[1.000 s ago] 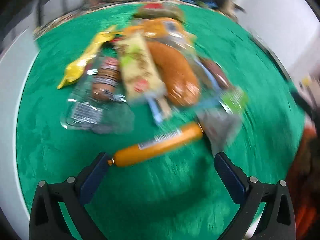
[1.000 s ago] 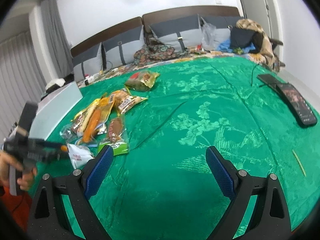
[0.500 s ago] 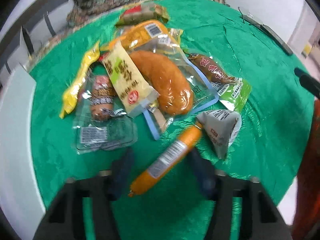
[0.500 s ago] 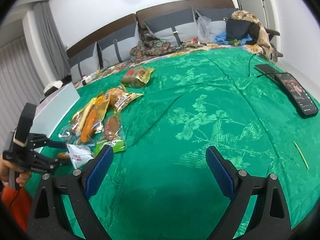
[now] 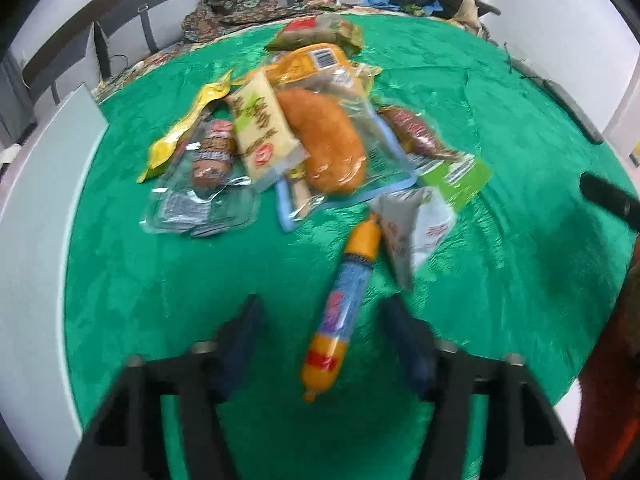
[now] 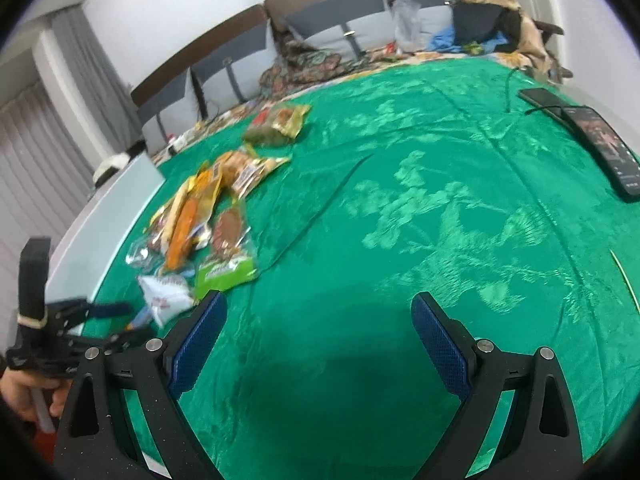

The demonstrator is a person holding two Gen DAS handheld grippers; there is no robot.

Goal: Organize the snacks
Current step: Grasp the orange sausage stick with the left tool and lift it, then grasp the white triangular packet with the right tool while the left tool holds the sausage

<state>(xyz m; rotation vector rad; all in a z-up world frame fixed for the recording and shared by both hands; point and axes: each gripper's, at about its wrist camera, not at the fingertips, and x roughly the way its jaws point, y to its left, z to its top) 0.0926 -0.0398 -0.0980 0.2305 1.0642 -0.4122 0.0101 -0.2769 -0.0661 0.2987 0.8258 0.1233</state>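
Observation:
An orange sausage stick (image 5: pixel 352 276) with a blue label lies on the green bedspread (image 5: pixel 160 280), lengthwise between the fingers of my left gripper (image 5: pixel 322 304). The jaws are closing around it, with a gap still showing on both sides. Just beyond it is a pile of snacks: a white triangular packet (image 5: pixel 416 232), a bread roll in a clear bag (image 5: pixel 324 144), a cream bar packet (image 5: pixel 260 128) and a yellow packet (image 5: pixel 180 136). My right gripper (image 6: pixel 318 312) hangs open over bare bedspread, nothing between its fingers. It sees the left gripper (image 6: pixel 116 320) at its lower left.
A white panel (image 6: pixel 108 220) borders the bed's left side. Two dark phones (image 6: pixel 604 148) with a cable lie at the right edge. Cushions and a heap of clothes (image 6: pixel 492 24) sit at the far end. A person's hand (image 6: pixel 24 396) holds the left gripper.
The left gripper's jaws went from wide apart to narrow around the sausage stick, which now lies lengthwise between them instead of crosswise. The right gripper stayed open, nearly still.

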